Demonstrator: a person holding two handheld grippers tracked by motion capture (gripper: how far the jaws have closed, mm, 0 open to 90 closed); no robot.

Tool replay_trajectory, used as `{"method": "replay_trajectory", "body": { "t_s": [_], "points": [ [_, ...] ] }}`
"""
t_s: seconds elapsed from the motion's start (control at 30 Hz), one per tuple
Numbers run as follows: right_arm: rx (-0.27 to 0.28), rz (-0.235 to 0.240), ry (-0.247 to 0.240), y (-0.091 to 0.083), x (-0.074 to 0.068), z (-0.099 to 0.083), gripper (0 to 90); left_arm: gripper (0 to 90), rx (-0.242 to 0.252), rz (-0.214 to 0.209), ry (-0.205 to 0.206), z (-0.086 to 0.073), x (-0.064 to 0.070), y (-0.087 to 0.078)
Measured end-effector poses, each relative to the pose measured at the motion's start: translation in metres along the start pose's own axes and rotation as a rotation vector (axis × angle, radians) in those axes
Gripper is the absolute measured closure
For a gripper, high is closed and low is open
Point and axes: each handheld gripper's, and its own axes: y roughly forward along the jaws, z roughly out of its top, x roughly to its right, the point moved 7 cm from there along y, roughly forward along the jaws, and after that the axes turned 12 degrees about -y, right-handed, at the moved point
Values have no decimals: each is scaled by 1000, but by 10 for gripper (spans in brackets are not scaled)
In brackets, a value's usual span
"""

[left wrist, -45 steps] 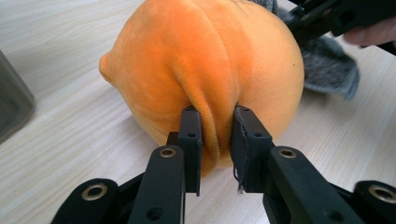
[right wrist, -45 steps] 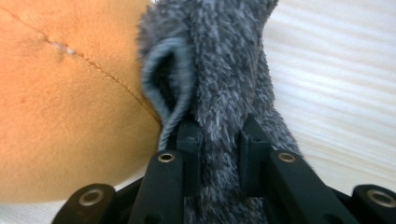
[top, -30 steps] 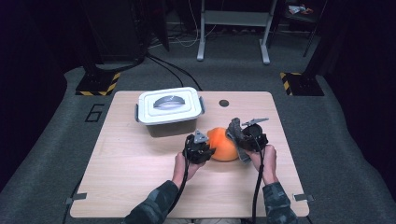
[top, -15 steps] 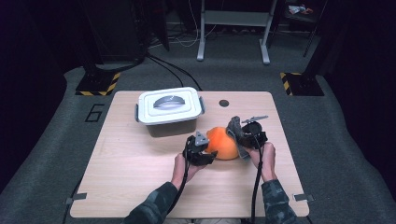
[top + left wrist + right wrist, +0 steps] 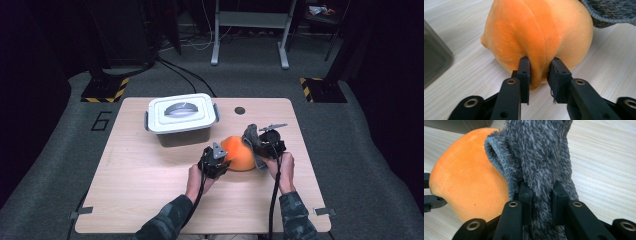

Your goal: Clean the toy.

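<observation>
Painted on the floor (image 5: 60, 150), left of the desk (image 5: 150, 195): a large figure "6" (image 5: 101, 121). No other readable text, label or brand anywhere, neither on the box lid (image 5: 181, 108) nor elsewhere.

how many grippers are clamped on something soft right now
2. The left gripper pinches a fold of the orange plush toy at table centre; the right gripper, beside it, grips the grey fuzzy cloth lying against the toy.

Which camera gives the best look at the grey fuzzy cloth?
The right gripper view: the grey fuzzy cloth is close, pinched between its jaws. The high view shows it small, and the left gripper view catches just a corner.
</observation>
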Motion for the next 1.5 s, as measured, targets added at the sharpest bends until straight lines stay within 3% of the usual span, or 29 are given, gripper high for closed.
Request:
{"method": "replay_trajectory", "body": {
  "t_s": [0.3, 0.47, 0.5, 0.57, 0.63, 0.77, 0.93, 1.1, 1.17, 1.5],
  "points": [
    [59, -2, -12, -22, -1, 11, 744, 781, 20, -45, -25, 7, 3, -12],
    [93, 17, -56, -35, -15, 27, 744, 782, 20, -60, -8, 10, 9, -13],
    [99, 37, -76, -35, -25, 32, 744, 781, 26, -67, -10, 11, 11, -13],
    [100, 37, -92, -34, -28, 34, 744, 780, 18, -67, -2, 11, 12, -13],
    [73, 47, -129, -25, -38, 36, 743, 779, 20, -68, -1, 11, 13, -12],
    [27, 13, -157, -13, -42, 33, 745, 777, 5, -64, -6, 9, 11, -10],
    [22, 8, -147, -12, -37, 31, 746, 776, 7, -68, -15, 9, 11, -9],
    [3, -15, -107, -11, -26, 22, 745, 775, 8, -71, -30, 8, 10, -8],
    [-6, -27, -86, -9, -15, 15, 745, 774, 5, -69, -30, 8, 8, -8],
    [-71, -35, 6, 6, 9, -15, 745, 771, 5, -76, -40, 7, 7, -7]
  ]
}}
